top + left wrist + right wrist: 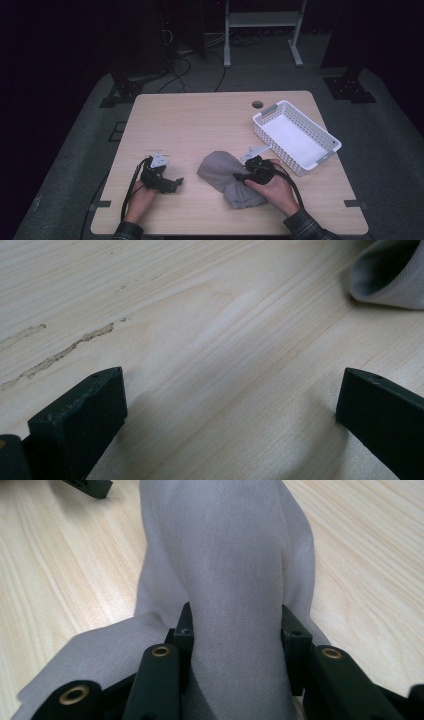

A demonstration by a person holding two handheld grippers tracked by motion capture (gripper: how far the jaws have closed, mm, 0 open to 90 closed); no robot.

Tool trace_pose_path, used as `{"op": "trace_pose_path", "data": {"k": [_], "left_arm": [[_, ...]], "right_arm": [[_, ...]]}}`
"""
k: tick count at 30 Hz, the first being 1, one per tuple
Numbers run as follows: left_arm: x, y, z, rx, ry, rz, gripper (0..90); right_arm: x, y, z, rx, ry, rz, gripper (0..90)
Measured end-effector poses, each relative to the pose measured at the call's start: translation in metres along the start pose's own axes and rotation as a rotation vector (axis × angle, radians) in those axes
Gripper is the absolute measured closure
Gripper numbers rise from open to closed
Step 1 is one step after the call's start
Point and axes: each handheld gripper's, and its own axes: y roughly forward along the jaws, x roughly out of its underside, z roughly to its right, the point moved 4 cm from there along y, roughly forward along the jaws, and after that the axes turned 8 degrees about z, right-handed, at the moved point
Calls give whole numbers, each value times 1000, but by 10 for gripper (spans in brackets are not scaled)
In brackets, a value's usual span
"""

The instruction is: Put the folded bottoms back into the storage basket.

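A grey cloth (226, 176) lies bunched on the wooden table (200, 125), near the front at centre. My right gripper (239, 176) is shut on a raised fold of it; in the right gripper view the cloth (230, 570) runs up between the two black jaws (237, 630). My left gripper (176, 183) rests on the table to the left of the cloth, apart from it, open. In the left gripper view its fingers (85, 410) stand wide over bare wood, and a corner of the cloth (387, 275) shows at the top right.
A white perforated basket (295, 136) stands at the right of the table, beyond my right hand. A round cable hole (257, 104) sits near the far edge. A scuff mark (65, 352) runs across the wood ahead of the left gripper.
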Motion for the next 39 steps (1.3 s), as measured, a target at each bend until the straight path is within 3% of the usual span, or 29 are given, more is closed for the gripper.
{"op": "trace_pose_path", "data": {"k": [13, 39], "left_arm": [[0, 0, 0, 0, 0, 0, 0], [0, 0, 0, 1, 3, -3, 0]], "right_arm": [[-11, -15, 4, -1, -10, 15, 620], [-36, -51, 32, 30, -9, 66, 620]]}}
